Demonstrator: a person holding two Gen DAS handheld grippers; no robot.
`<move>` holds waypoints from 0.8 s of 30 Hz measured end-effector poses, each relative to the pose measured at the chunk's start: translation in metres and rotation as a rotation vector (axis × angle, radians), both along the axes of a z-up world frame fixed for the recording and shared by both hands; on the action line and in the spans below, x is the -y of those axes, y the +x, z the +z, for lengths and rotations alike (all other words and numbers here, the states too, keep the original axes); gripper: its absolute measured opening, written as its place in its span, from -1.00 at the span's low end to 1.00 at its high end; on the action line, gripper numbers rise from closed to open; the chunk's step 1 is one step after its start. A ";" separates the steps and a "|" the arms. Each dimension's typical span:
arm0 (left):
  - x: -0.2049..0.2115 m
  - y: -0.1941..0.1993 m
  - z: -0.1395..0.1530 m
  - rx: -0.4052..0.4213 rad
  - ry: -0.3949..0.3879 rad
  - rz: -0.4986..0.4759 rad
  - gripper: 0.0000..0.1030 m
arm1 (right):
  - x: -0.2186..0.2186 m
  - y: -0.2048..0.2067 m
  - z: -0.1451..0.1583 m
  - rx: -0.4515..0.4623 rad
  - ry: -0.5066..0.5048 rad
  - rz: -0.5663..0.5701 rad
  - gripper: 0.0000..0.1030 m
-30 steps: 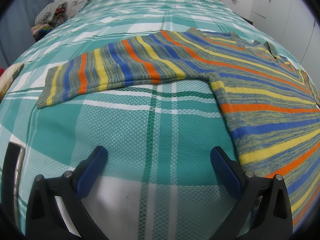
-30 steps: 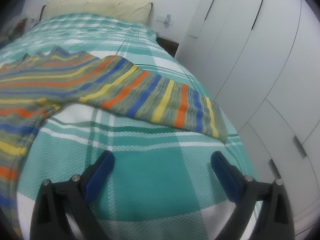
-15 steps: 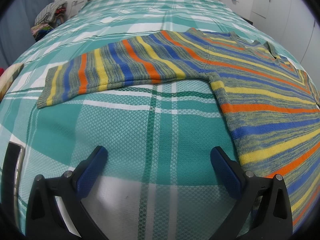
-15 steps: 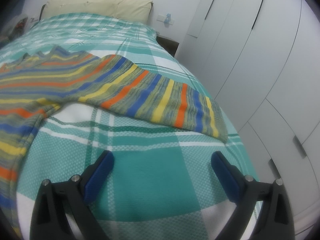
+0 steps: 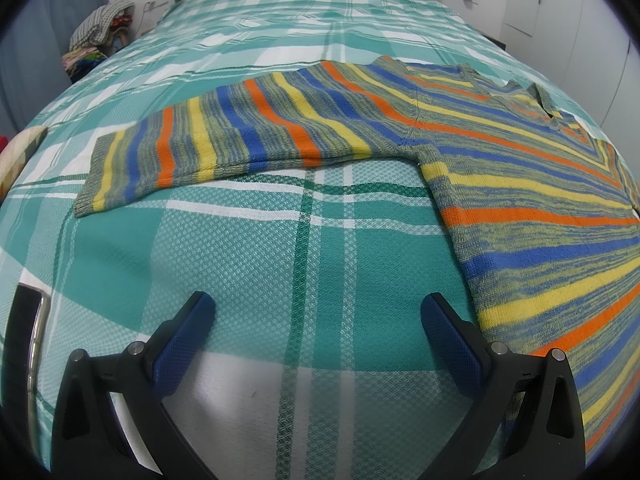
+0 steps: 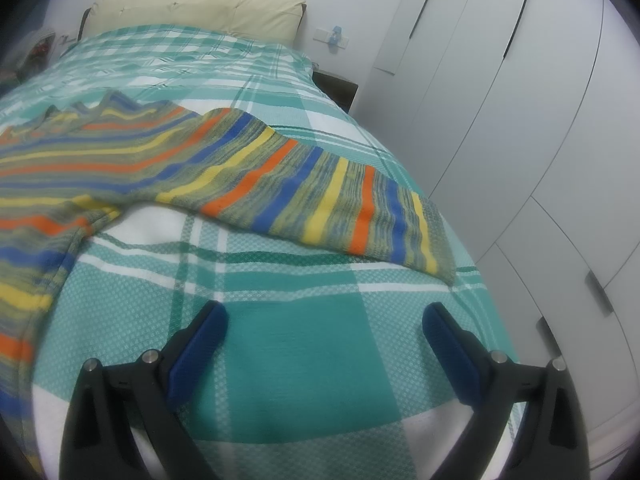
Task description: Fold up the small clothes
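While both the left gripper (image 5: 316, 320) and right gripper (image 6: 324, 330) hover spread wide and empty over the plaid bedspread (image 5: 256, 264), the striped knit sweater (image 5: 520, 184) lies flat, soft and floppy, its cuffs at eleven and one o'clock likely the best pinch points.

Green plaid bedspread (image 5: 280, 248), cream headboard (image 6: 200, 8), white wardrobe (image 6: 520, 100), clothes pile (image 5: 100, 36) beside bed.
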State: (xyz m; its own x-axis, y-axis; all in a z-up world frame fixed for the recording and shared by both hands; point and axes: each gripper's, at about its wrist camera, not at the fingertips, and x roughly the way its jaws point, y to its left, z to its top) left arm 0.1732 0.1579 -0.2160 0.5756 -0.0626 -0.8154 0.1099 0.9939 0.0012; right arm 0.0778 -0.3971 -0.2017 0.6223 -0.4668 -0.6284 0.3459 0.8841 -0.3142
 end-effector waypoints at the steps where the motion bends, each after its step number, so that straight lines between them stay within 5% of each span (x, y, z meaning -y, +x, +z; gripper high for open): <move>1: 0.000 0.000 0.000 0.000 0.000 0.000 0.99 | 0.000 0.000 0.000 0.000 0.001 0.000 0.90; 24: 0.000 0.000 0.000 0.000 0.000 0.000 0.99 | 0.005 0.002 -0.002 -0.027 0.014 -0.018 0.99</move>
